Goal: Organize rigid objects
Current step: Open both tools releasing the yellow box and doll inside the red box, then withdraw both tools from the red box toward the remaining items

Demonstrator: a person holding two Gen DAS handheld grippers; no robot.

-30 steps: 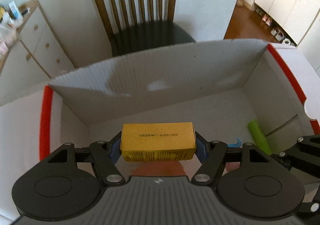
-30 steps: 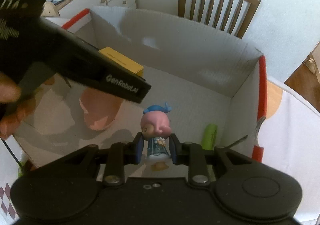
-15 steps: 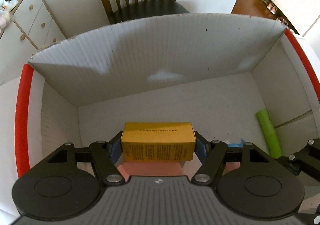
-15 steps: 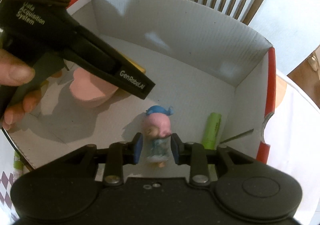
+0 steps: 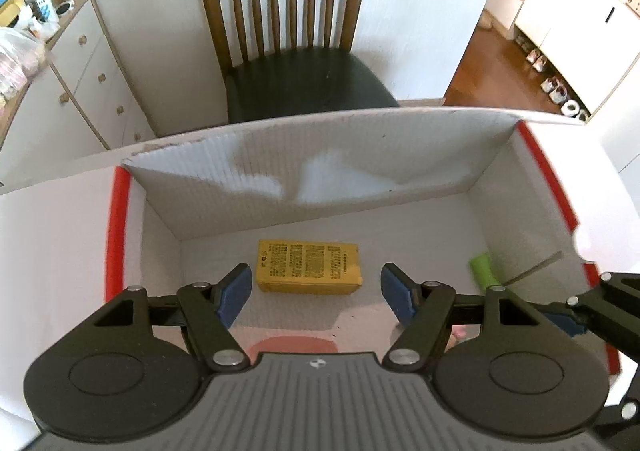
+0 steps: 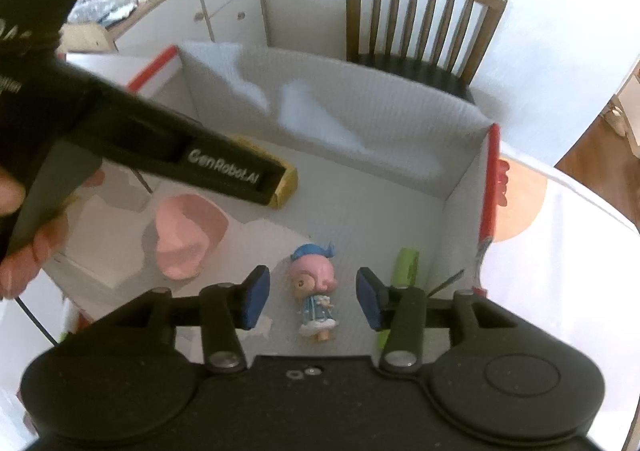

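A yellow carton and a figurine are seen lying inside the white box, released between the spread jaws of the left gripper and the just-opened right gripper. Both are judged light and rigid, best taken across their narrow sides.

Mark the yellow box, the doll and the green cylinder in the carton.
yellow box (image 5: 309, 266): left wrist view, middle of its printed top face.
doll (image 6: 314, 283): right wrist view, on its pink head.
green cylinder (image 6: 406, 265): right wrist view, upper part of its side.
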